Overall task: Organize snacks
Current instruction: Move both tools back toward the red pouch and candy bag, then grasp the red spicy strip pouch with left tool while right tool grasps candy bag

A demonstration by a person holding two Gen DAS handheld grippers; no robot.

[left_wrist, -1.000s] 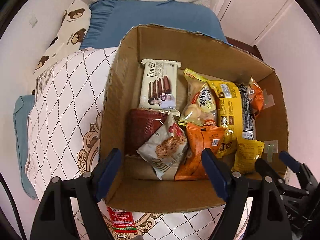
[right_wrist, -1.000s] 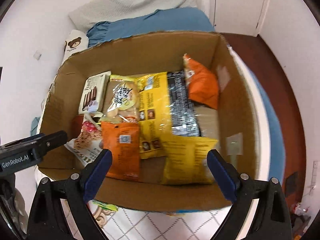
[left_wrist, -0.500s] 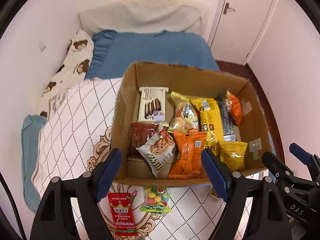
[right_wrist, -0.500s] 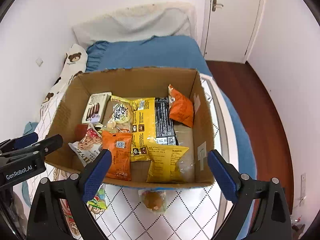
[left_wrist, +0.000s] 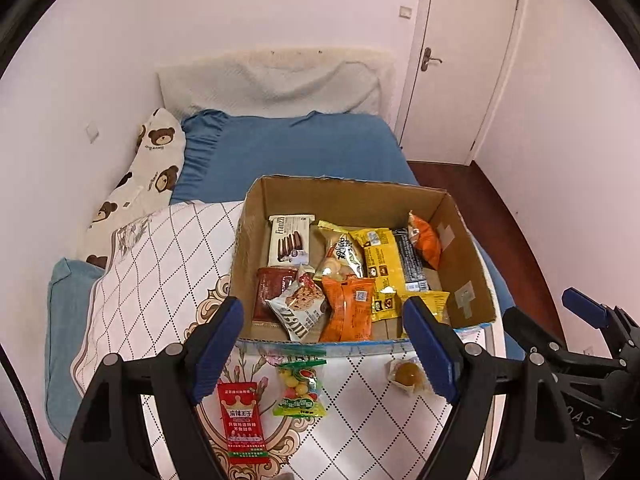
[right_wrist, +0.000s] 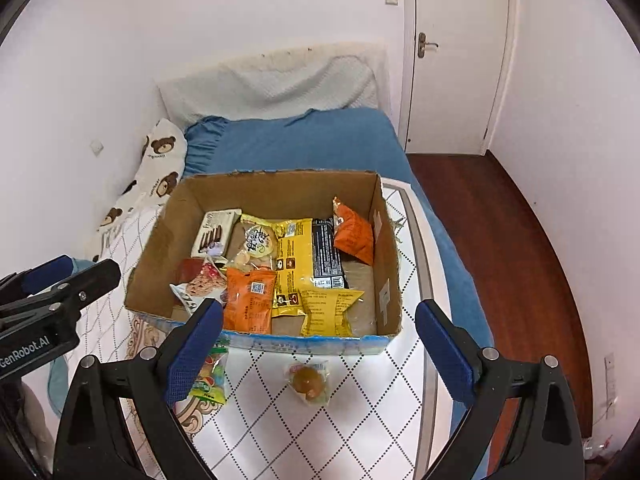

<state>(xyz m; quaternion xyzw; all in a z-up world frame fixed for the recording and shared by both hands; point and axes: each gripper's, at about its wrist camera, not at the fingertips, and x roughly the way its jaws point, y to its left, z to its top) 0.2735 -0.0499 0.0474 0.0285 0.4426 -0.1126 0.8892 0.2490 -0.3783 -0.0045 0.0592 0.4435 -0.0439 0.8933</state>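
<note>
A brown cardboard box [left_wrist: 352, 196] is seen on a white quilt [left_wrist: 160, 256] patterned with a dark dotted diamond grid and beige scrollwork. Orange, yellow, black and white packets are shown inside; a red sachet [left_wrist: 241, 420] and a green-edged candy bag [left_wrist: 299, 388] lie outside. The bedsheet [left_wrist: 296, 148] is blue, the pillow [left_wrist: 154, 168] cream with brown bears.

Both tongs have pulled back and risen from the cardboard box [left_wrist: 460, 236], which now looks smaller. At 6 o'clock of it, the red packet [left_wrist: 241, 420], candy bag [left_wrist: 300, 390] and round wrapped sweet [right_wrist: 308, 382] have come into view on the quilt [left_wrist: 160, 264].
</note>
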